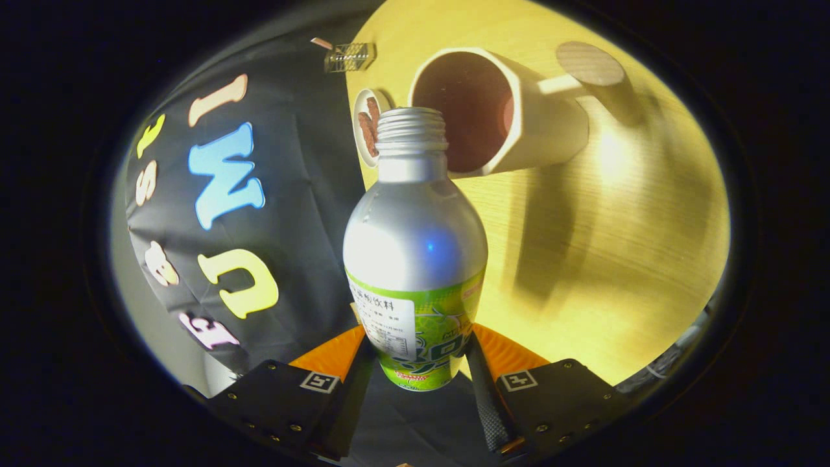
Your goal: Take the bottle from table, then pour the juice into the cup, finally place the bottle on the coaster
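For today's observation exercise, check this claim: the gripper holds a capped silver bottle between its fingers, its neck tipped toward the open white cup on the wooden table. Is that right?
Not quite: the bottle is uncapped; the gripper view shows bare threads at its open neck. The rest holds: the gripper clamps it between both fingers, neck toward the white cup on the wooden table.

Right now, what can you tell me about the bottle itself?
The bottle looks like silver metal, with a bare threaded neck, no cap, and a green label round its lower body. The gripper is shut on it, both fingers pressing the labelled part. Against the tilted table, its mouth sits just before the white cup's open rim; no liquid is visible.
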`<state>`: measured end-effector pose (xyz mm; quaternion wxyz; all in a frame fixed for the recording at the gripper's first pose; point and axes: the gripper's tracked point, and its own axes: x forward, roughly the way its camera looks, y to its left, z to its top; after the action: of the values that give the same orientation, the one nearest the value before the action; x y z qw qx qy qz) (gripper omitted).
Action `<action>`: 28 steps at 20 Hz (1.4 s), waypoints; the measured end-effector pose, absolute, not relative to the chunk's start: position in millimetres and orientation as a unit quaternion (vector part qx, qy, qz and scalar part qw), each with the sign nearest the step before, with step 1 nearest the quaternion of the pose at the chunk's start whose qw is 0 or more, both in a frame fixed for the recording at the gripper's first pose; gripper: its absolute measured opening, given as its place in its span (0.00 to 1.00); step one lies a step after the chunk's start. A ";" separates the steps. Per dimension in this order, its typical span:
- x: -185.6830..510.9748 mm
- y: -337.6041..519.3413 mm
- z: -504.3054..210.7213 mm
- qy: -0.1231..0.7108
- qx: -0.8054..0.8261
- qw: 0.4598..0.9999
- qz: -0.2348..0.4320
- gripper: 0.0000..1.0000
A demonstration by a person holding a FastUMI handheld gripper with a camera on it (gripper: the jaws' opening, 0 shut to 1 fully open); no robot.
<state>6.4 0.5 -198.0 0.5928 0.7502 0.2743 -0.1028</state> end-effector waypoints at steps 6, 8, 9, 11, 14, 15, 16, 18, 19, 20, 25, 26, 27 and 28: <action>-8.5 -0.6 -222.7 0.300 0.673 0.666 -0.118 0.75; -10.4 -2.1 -229.9 0.304 0.648 0.687 -0.125 0.75; -12.0 -2.2 -232.9 0.307 0.634 0.698 -0.126 0.75; -12.2 -3.7 -238.5 0.313 0.605 0.721 -0.128 0.75; -11.1 -6.5 -245.0 0.322 0.556 0.755 -0.130 0.75; -10.3 -6.2 -244.6 0.323 0.541 0.766 -0.127 0.75; -8.2 -7.3 -244.9 0.321 0.526 0.777 -0.127 0.75; -4.5 -10.6 -245.3 0.319 0.496 0.797 -0.132 0.75; -3.4 -14.4 -244.7 0.317 0.481 0.806 -0.135 0.75; -1.4 -17.9 -245.9 0.316 0.467 0.814 -0.141 0.75; 5.1 -24.4 -254.4 0.316 0.397 0.848 -0.156 0.75; 6.2 -25.5 -257.0 0.319 0.380 0.853 -0.161 0.75; 8.5 -26.6 -257.5 0.318 0.364 0.860 -0.164 0.75; 10.7 -27.9 -258.0 0.318 0.348 0.866 -0.167 0.75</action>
<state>10.7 -27.9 -258.0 0.8660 0.3475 0.3181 -0.1675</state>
